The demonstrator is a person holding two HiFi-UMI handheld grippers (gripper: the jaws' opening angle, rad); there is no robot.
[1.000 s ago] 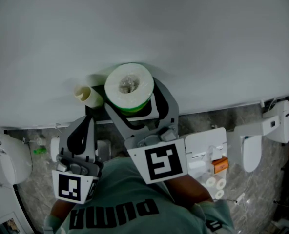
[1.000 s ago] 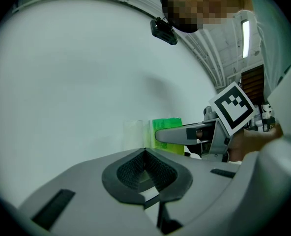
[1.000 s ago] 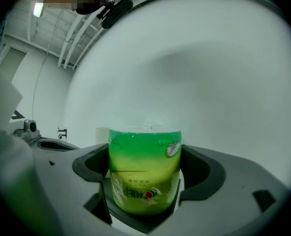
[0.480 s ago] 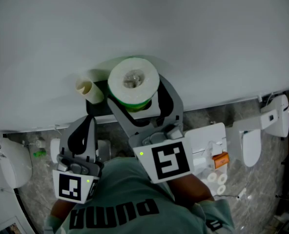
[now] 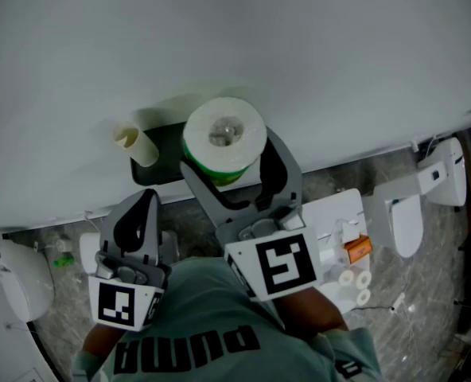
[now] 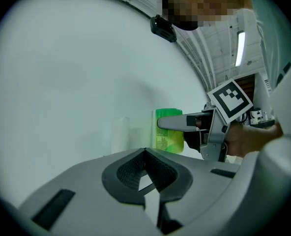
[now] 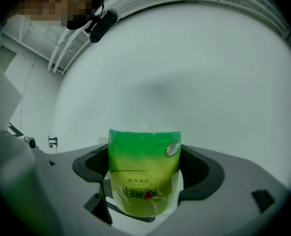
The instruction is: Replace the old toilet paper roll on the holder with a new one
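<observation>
One green-wrapped roll (image 5: pixel 224 136) stands in right claw (image 5: pixel 231 164)

Green-wrapped new roll (image 5: pixel 224 138) upright (core showing); bare cardboard tube (image 5: pixel 134 144) tilted at black holder (image 5: pixel 165 156).

surroundings of the work area, seen from above

a plain white wall (image 5: pixel 315 54) fills the upper field. below it lies a grey marbled floor (image 5: pixel 438 289). a white toilet (image 5: pixel 5 273) stands at the left edge, and another white toilet (image 5: pixel 404 223) at the right. between them, right of centre, a white box (image 5: pixel 331 228) carries an orange item (image 5: pixel 358 248); small white round pieces (image 5: pixel 353 286) lie just beside it. a green shirt (image 5: pixel 212 317) with black lettering occupies the foreground. a strip light (image 6: pixel 241 48) shows overhead.
</observation>
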